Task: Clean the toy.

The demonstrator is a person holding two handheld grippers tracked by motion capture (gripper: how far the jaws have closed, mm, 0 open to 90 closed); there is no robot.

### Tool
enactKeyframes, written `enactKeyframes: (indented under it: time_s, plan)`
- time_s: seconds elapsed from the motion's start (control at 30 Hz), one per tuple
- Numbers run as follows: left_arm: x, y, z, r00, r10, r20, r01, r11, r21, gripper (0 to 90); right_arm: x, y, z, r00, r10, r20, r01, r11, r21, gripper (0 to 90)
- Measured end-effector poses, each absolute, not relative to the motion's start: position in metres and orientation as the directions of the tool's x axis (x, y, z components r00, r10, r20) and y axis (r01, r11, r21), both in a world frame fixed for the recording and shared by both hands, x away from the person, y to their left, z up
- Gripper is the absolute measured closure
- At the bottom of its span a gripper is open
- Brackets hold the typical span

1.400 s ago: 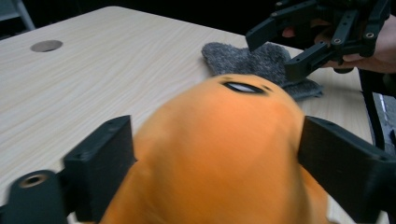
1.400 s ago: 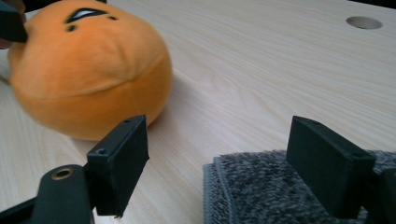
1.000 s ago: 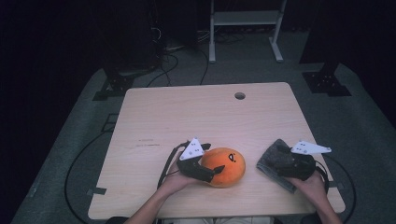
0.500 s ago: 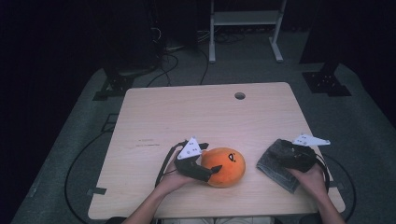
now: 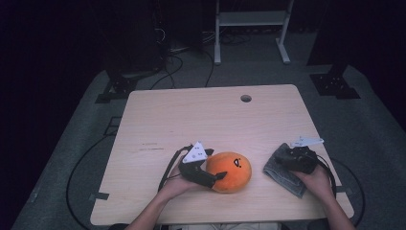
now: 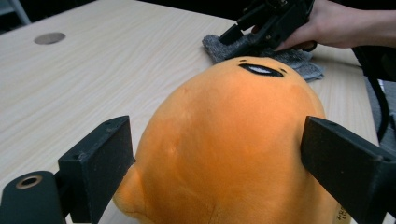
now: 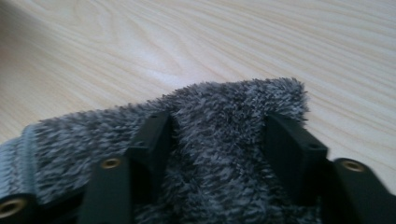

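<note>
**Two grippers, one plush, one cloth**

One orange plush toy (image 5: pixel 231 171) and one grey fuzzy cloth (image 5: pixel 283 170) lay on the table (image 5: pixel 191 120), with two grippers at work. At the table's 6 o'clock edge, the left gripper (image 5: pixel 216 178) came in from 8 o'clock, forearm angled up from the near edge, its body lying low and level. Its jaws straddled the plush, one on each flank and touching the fabric; whether they squeezed it, I could not tell. The plush sat with its long axis running 9 to 3 o'clock, its little black face up and toward 3 o'clock. At about 4 o'clock, the cloth lay folded, long axis 11 to 5 o'clock. The right gripper (image 5: pixel 282 160) tipped down onto it, hand wrapped round the body. Its jaws had just been closing, half apart, with the cloth bunched between them.
</note>
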State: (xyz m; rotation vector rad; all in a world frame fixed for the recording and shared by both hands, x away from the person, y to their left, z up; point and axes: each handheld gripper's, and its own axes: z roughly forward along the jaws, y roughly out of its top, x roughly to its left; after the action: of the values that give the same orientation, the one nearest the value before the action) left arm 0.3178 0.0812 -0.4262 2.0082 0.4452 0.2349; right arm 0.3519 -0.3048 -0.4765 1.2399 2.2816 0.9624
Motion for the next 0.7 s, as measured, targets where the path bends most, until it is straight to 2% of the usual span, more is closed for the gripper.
enactKeyframes:
  time_s: [0.03, 0.07, 0.13, 0.17, 0.23, 0.33, 0.4, 0.43, 0.53, 0.57, 0.6, 0.63, 0.67, 0.7]
  plan:
    - [0.318, 0.081, -0.426, 0.913, 0.408, -0.026, 0.209, -0.411, 0.888, 9.3, 0.352, -0.305, -0.476, -0.544, 0.839, 0.001, 0.586, 0.380, 0.716, 44.4]
    - [0.318, 0.082, -0.426, 0.915, 0.404, -0.026, 0.210, -0.421, 0.883, 8.9, 0.350, -0.303, -0.475, -0.550, 0.835, -0.002, 0.584, 0.387, 0.713, 53.6]
    - [0.319, 0.083, -0.427, 0.916, 0.400, -0.031, 0.215, -0.426, 0.879, 8.7, 0.348, -0.301, -0.475, -0.559, 0.829, -0.004, 0.583, 0.396, 0.709, 61.6]
    - [0.319, 0.083, -0.427, 0.916, 0.400, -0.031, 0.215, -0.426, 0.879, 7.6, 0.348, -0.301, -0.475, -0.559, 0.829, -0.004, 0.583, 0.396, 0.709, 61.6]
    - [0.320, 0.081, -0.431, 0.925, 0.375, -0.063, 0.241, -0.450, 0.860, 5.4, 0.346, -0.298, -0.472, -0.583, 0.812, -0.030, 0.569, 0.434, 0.698, 71.7]
    - [0.319, 0.080, -0.431, 0.930, 0.365, -0.044, 0.221, -0.459, 0.861, 5.5, 0.344, -0.296, -0.470, -0.590, 0.806, -0.048, 0.560, 0.451, 0.695, 76.7]
    - [0.317, 0.080, -0.431, 0.933, 0.360, -0.013, 0.190, -0.463, 0.866, 13.8, 0.341, -0.297, -0.466, -0.599, 0.800, -0.040, 0.548, 0.446, 0.708, 78.0]
    - [0.316, 0.079, -0.433, 0.927, 0.375, 0.006, 0.182, -0.465, 0.866, 21.1, 0.336, -0.299, -0.458, -0.624, 0.781, -0.016, 0.510, 0.422, 0.749, 78.3]
    - [0.317, 0.078, -0.433, 0.920, 0.391, 0.010, 0.185, -0.459, 0.869, 26.6, 0.329, -0.299, -0.447, -0.655, 0.755, 0.032, 0.474, 0.377, 0.796, 78.3]
    - [0.317, 0.077, -0.433, 0.916, 0.401, 0.009, 0.191, -0.455, 0.870, 27.3, 0.318, -0.296, -0.435, -0.703, 0.708, 0.059, 0.407, 0.334, 0.850, 78.4]
    - [0.318, 0.077, -0.434, 0.911, 0.412, -0.001, 0.204, -0.449, 0.870, 27.3, 0.318, -0.296, -0.435, -0.703, 0.708, 0.059, 0.407, 0.334, 0.850, 78.4]
    - [0.318, 0.075, -0.435, 0.905, 0.425, -0.013, 0.217, -0.435, 0.874, 27.6, 0.312, -0.292, -0.430, -0.735, 0.675, 0.063, 0.373, 0.325, 0.869, 78.4]
    - [0.320, 0.073, -0.436, 0.895, 0.445, -0.027, 0.237, -0.423, 0.875, 28.3, 0.300, -0.279, -0.419, -0.782, 0.623, 0.034, 0.295, 0.321, 0.900, 78.4]
    - [0.320, 0.073, -0.436, 0.895, 0.445, -0.027, 0.237, -0.423, 0.875, 28.6, 0.300, -0.279, -0.419, -0.782, 0.623, 0.034, 0.295, 0.321, 0.900, 78.4]
